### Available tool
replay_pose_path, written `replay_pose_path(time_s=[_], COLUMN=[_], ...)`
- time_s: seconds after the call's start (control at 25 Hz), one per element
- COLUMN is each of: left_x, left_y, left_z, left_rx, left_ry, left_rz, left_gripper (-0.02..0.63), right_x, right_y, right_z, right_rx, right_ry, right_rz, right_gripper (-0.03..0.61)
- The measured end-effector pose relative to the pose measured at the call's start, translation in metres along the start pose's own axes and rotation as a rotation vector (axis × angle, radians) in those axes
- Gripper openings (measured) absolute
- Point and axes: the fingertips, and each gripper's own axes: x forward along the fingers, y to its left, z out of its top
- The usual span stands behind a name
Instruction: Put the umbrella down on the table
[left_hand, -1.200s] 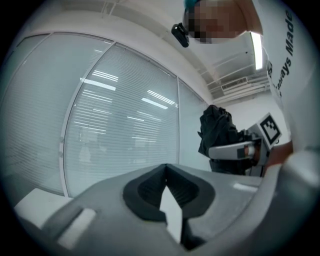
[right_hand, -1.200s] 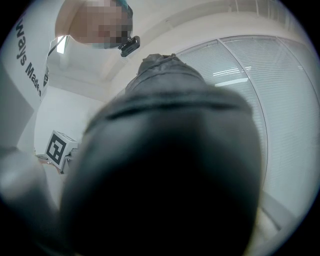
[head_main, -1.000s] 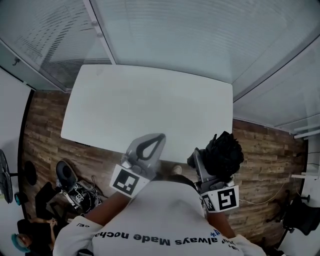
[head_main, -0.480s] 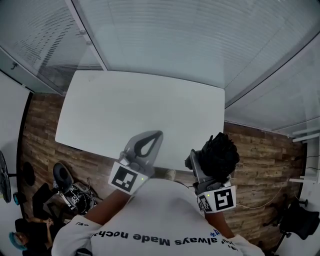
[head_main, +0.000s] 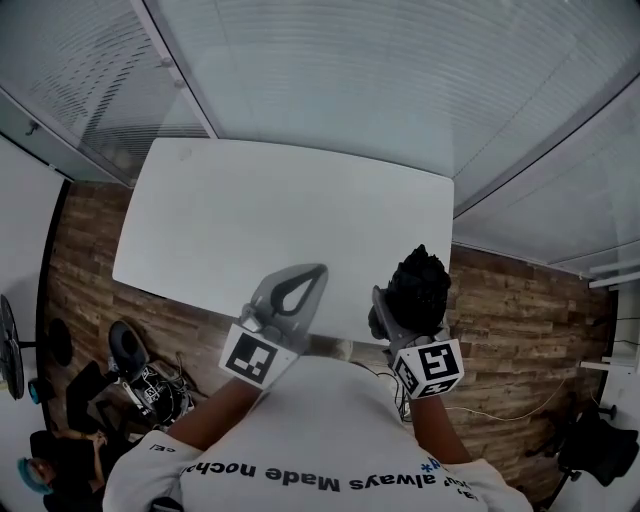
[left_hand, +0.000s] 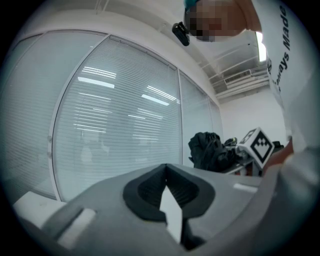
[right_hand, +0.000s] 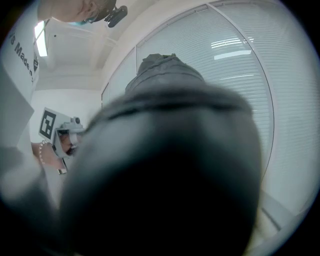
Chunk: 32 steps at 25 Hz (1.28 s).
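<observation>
A black folded umbrella (head_main: 418, 285) is bunched in my right gripper (head_main: 402, 308), which is shut on it near the near right corner of the white table (head_main: 280, 210). Its dark fabric (right_hand: 165, 175) fills the right gripper view and hides the jaws there. From the left gripper view the umbrella (left_hand: 210, 150) shows to the right, beside the right gripper's marker cube (left_hand: 259, 145). My left gripper (head_main: 318, 272) hovers over the table's near edge, its tips (left_hand: 166, 167) shut together with nothing between them.
Glass partition walls with blinds (head_main: 330, 70) run behind and to the right of the table. Wooden floor (head_main: 520, 310) surrounds it. A fan (head_main: 10, 350), gear on the floor (head_main: 150, 385) and a seated person (head_main: 50, 465) are at the lower left.
My right gripper has carried the umbrella leftward and lower, closer to the table's near right corner. The left gripper shifted a little over the table's edge early on, then held still.
</observation>
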Motion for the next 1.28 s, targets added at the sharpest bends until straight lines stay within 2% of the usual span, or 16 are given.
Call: replay_pose_path(time_s=[0.4, 0.96, 1.28], left_x=[-0.006, -0.013, -0.012], left_y=[0.005, 0.016, 0.025], left_z=[-0.015, -0.023, -0.030], left_rx=[-0.032, -0.073, -0.087], left_ry=[0.021, 0.030, 0.039], left_rz=[0.007, 0.021, 0.021], left_gripper=[0.003, 0.003, 0.003], right_x=[0.046, 0.100, 0.134], right_y=[-0.021, -0.031, -0.035], right_z=[-0.081, -0.163, -0.215], right_rx=[0.056, 0.082, 0.108], right_ry=[0.235, 0.489, 0.674], right_rz=[-0.004, 0.021, 0.046], right_gripper=[0.235, 0.235, 0.235])
